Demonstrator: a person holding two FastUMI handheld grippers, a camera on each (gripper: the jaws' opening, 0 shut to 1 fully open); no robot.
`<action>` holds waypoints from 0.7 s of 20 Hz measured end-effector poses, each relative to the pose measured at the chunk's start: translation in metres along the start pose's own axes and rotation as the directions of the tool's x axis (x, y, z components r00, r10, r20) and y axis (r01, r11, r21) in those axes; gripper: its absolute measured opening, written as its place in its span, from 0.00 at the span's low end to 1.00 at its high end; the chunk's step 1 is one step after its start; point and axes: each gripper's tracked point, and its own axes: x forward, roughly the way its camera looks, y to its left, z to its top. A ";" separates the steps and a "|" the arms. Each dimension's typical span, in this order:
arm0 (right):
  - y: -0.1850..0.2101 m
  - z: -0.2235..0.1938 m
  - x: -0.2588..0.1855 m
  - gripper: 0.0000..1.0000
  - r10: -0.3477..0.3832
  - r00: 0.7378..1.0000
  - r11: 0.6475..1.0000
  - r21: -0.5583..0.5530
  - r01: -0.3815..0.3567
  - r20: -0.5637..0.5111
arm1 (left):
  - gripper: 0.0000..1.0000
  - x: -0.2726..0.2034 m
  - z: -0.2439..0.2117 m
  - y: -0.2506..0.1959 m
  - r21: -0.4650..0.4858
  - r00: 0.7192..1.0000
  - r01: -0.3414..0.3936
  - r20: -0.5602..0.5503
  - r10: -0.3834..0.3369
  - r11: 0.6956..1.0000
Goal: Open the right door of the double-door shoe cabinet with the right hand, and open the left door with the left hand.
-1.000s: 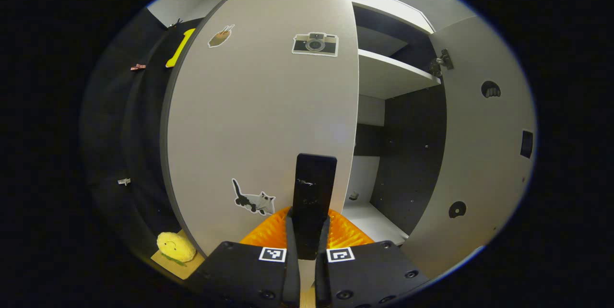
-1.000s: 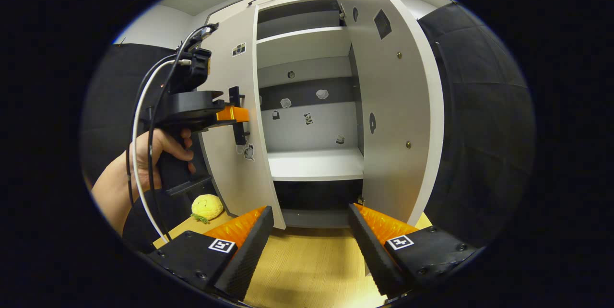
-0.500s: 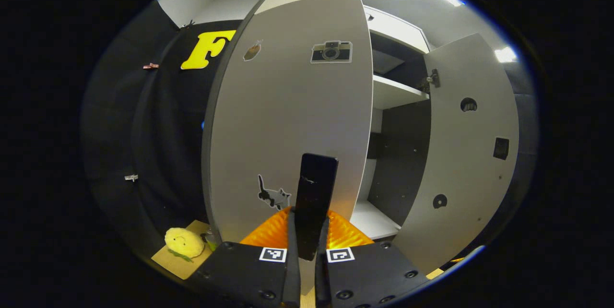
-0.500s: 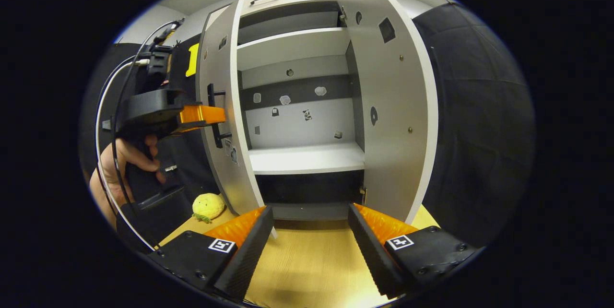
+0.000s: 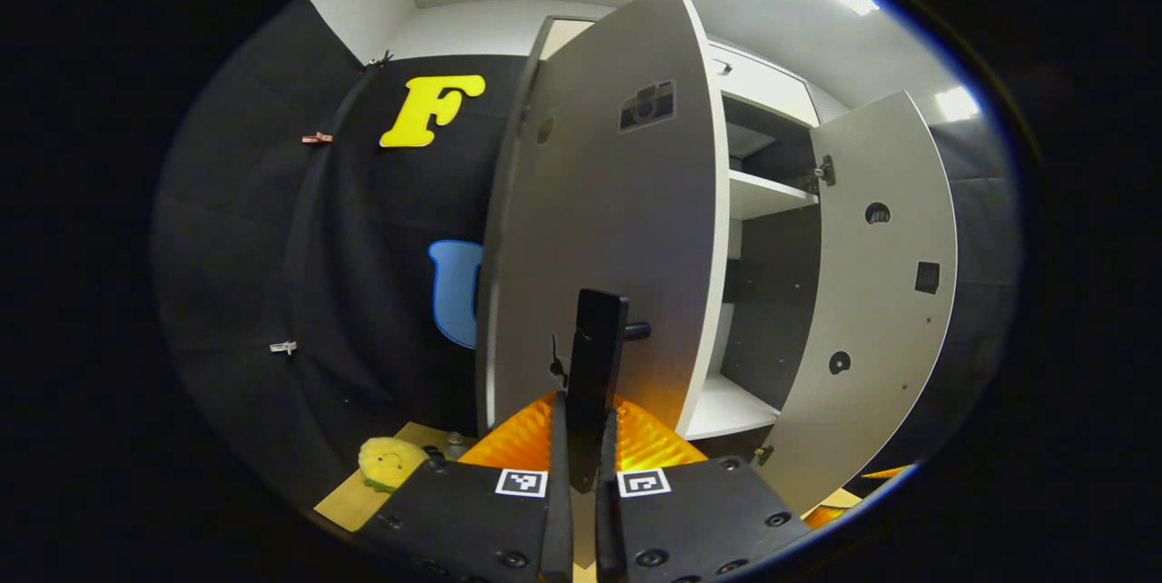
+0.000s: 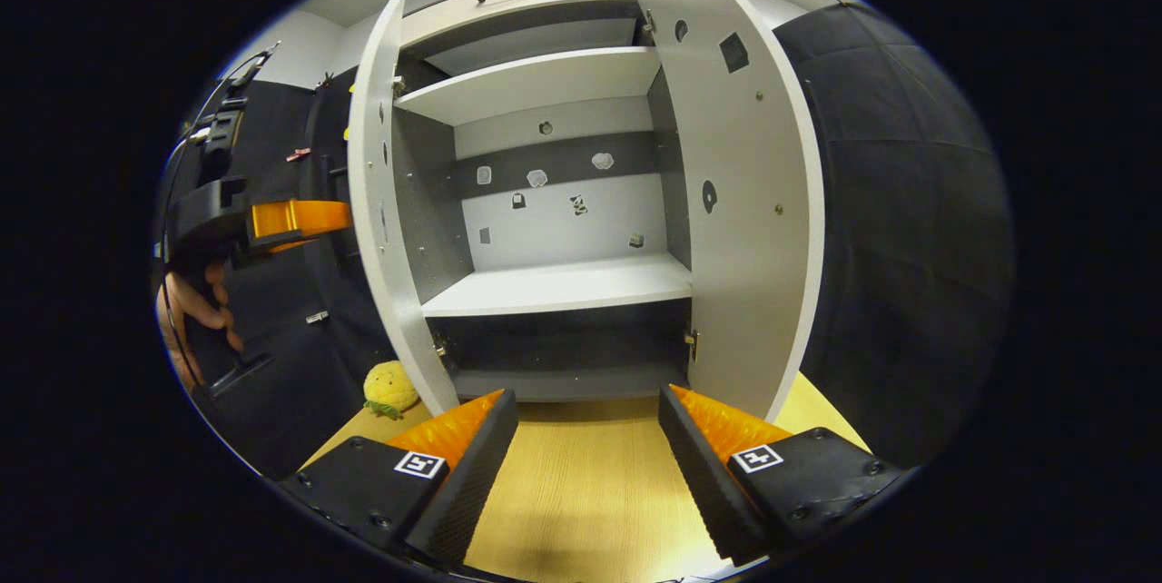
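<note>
Left gripper clenched on the left door's handle (door swung wide from the cabinet). Right gripper released, fingers spread before the cabinet, near the open right door.

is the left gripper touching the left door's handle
Touching. The left gripper view shows the left gripper with both fingers closed on the black handle of the left door.

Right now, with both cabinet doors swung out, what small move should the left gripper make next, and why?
Probably open the left gripper and let go: it is shut on the handle of the left door, which stands wide open like the right door.
</note>
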 end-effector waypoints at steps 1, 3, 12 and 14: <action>0.002 0.000 0.001 0.99 0.004 1.000 1.000 -0.005 -0.004 0.001 | 0.14 -0.001 -0.001 0.000 -0.009 1.000 -0.008 0.003 0.008 1.000; 0.007 -0.002 0.000 0.99 0.016 1.000 1.000 -0.014 -0.016 -0.005 | 0.11 -0.004 0.000 0.007 -0.010 0.999 -0.039 0.005 0.039 0.999; 0.005 0.004 0.005 0.99 -0.002 1.000 1.000 -0.024 0.003 0.025 | 0.05 -0.019 0.011 0.078 -0.093 0.998 -0.058 -0.004 0.057 0.994; 0.004 0.005 0.008 0.99 -0.014 1.000 1.000 -0.018 0.014 0.024 | 0.05 -0.015 0.008 0.081 -0.073 0.996 -0.085 0.011 0.086 0.994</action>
